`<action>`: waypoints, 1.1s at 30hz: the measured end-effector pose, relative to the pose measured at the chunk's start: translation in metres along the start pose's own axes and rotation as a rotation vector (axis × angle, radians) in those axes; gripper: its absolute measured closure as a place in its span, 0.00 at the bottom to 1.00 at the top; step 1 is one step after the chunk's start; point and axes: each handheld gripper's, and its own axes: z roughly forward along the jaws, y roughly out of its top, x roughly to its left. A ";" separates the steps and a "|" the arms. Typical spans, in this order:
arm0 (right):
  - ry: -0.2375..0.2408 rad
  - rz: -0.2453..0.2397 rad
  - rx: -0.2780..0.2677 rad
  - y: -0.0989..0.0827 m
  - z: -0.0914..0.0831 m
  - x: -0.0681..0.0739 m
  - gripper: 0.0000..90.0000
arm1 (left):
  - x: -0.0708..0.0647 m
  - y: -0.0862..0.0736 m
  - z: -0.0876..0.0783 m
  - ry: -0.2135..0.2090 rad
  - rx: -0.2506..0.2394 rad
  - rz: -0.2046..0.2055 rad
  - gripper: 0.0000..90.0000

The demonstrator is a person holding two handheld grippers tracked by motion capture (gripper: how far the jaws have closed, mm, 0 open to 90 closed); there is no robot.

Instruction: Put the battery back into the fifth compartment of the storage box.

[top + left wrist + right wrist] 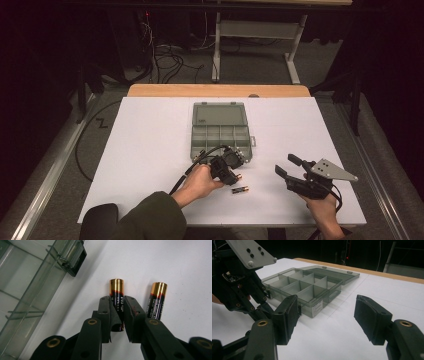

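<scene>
In the left gripper view, one battery (116, 302) is clamped between the closed jaws of the left gripper (117, 312), a second battery (157, 301) lying just beside it on the table (162, 262). The right gripper (325, 317) is held wide open, gripping nothing. The open organizer box (220, 131) is seen with bare compartments

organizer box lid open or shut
Open: the organizer box has its lid folded back flat on the table, and the right gripper view shows its bare dividers.
</scene>
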 end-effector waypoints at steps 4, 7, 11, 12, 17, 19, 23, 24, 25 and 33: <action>0.001 -0.001 -0.001 0.000 0.000 0.000 0.42 | 0.000 0.001 -0.004 -0.007 -0.010 0.001 0.85; -0.001 0.000 0.001 0.000 0.000 0.000 0.42 | 0.001 0.004 -0.007 -0.015 -0.022 -0.014 0.85; 0.000 -0.001 0.000 0.000 0.000 0.000 0.42 | 0.003 0.005 -0.012 -0.015 -0.030 -0.018 0.85; 0.000 -0.002 -0.001 0.000 0.000 0.000 0.42 | 0.003 0.006 -0.014 -0.018 -0.034 -0.016 0.85; -0.004 -0.001 -0.001 0.000 0.000 0.000 0.42 | 0.005 0.008 -0.020 -0.016 -0.047 -0.019 0.85; -0.005 0.000 -0.002 0.000 -0.001 0.000 0.42 | 0.007 0.009 -0.023 -0.016 -0.053 -0.024 0.85; -0.003 -0.003 -0.003 0.000 -0.001 0.000 0.42 | 0.008 0.011 -0.027 -0.023 -0.075 -0.036 0.85; -0.003 -0.004 -0.004 0.000 -0.001 0.000 0.42 | 0.008 0.012 -0.029 -0.024 -0.078 -0.037 0.85; -0.004 -0.004 -0.003 0.000 0.000 0.000 0.42 | 0.009 0.013 -0.031 -0.029 -0.084 -0.047 0.85; 0.003 -0.006 -0.015 0.001 -0.001 0.000 0.42 | 0.019 0.020 -0.045 -0.032 -0.128 -0.083 0.85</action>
